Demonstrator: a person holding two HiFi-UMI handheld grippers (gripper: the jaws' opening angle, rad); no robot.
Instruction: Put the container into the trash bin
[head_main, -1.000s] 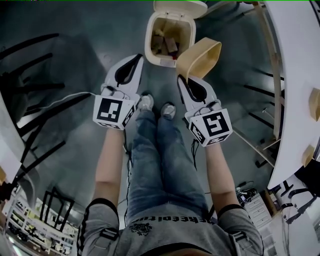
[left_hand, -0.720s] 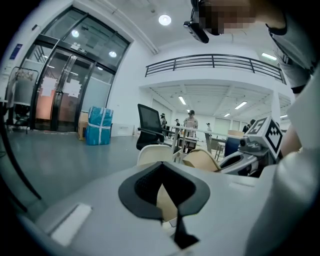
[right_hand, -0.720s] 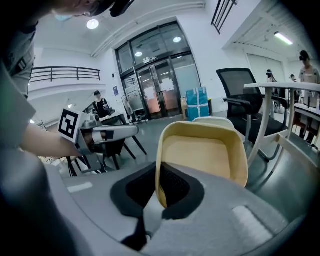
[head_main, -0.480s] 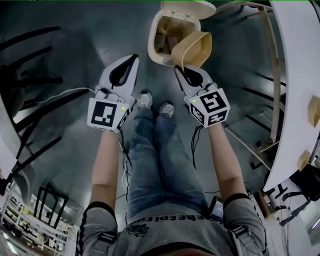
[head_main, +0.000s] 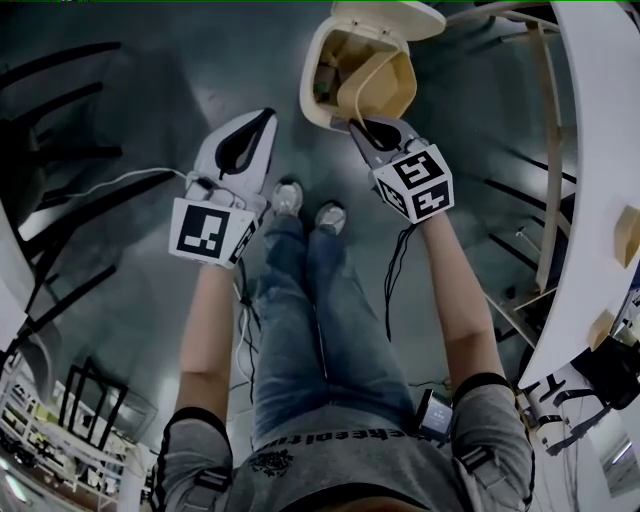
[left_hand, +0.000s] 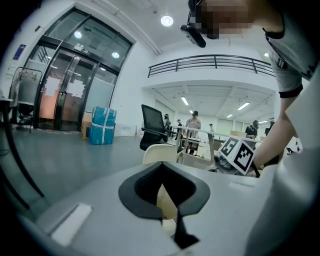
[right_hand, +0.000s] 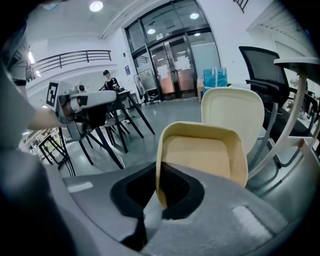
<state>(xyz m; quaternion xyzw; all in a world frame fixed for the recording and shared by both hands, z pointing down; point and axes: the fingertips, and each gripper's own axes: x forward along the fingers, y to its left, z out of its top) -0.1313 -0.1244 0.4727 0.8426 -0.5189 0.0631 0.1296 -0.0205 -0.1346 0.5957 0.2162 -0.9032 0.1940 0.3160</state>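
Note:
A beige, shallow container (head_main: 378, 88) hangs over the mouth of the cream trash bin (head_main: 312, 100), whose lid (head_main: 390, 20) stands up at the far side. My right gripper (head_main: 362, 122) is shut on the container's near rim. In the right gripper view the container (right_hand: 202, 156) stands on edge between the jaws, with the bin's lid (right_hand: 233, 112) right behind it. My left gripper (head_main: 268, 115) is shut and holds nothing, left of the bin above the floor. In the left gripper view its jaws meet in front of the bin (left_hand: 161, 152).
Some brown waste (head_main: 327, 82) lies inside the bin. A white table edge (head_main: 600, 190) with wooden legs (head_main: 545, 150) runs down the right side. Black chair frames (head_main: 50, 120) stand at the left. My legs and shoes (head_main: 290, 200) are just below the bin.
My right gripper has carried the container up and left, from beside the bin's right edge to over its opening. The left gripper has barely moved.

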